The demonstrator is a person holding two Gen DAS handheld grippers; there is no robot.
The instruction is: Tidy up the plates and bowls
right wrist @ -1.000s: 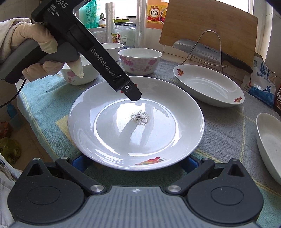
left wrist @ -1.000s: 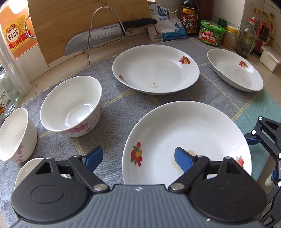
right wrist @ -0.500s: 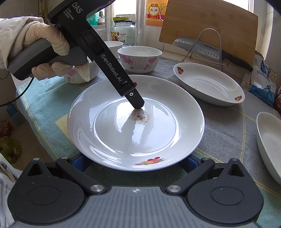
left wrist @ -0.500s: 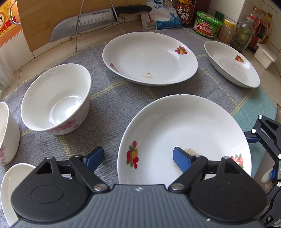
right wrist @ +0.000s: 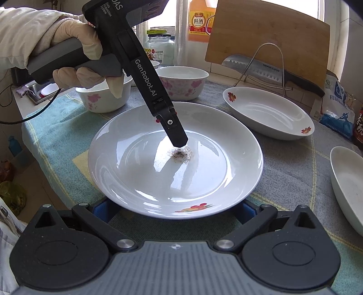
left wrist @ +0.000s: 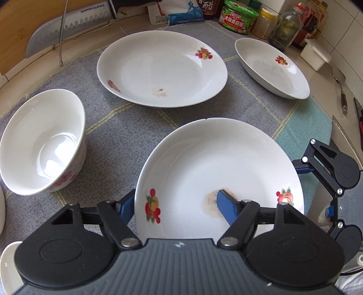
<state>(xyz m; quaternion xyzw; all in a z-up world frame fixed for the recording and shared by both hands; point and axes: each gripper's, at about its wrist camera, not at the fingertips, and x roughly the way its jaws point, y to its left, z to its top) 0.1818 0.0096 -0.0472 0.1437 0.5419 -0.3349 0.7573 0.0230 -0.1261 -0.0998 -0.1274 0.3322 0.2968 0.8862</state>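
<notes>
A grey-and-teal cloth point(left wrist: 127, 136) covers the kitchen worktop, a knife point(right wrist: 267, 70) racked against a board point(right wrist: 270, 34) behind. The left gripper point(left wrist: 174, 204), jaws wide, straddles the near plate's point(left wrist: 226, 158) rim; the right gripper point(right wrist: 174, 210), jaws wide, flanks its opposite edge. 2 plates point(left wrist: 163, 68) lie beyond.

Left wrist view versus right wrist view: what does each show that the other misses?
Only the left wrist view shows the green-lidded jar, the white lidded box, and the left tongs open, straddling the near plate's rim, one finger over the plate's inside.

Only the right wrist view shows the gloved hand, the cooking wine bottle and the right tongs open, astride the plate's edge.

Both show the near plate with its speckled residue, and the knife.
</notes>
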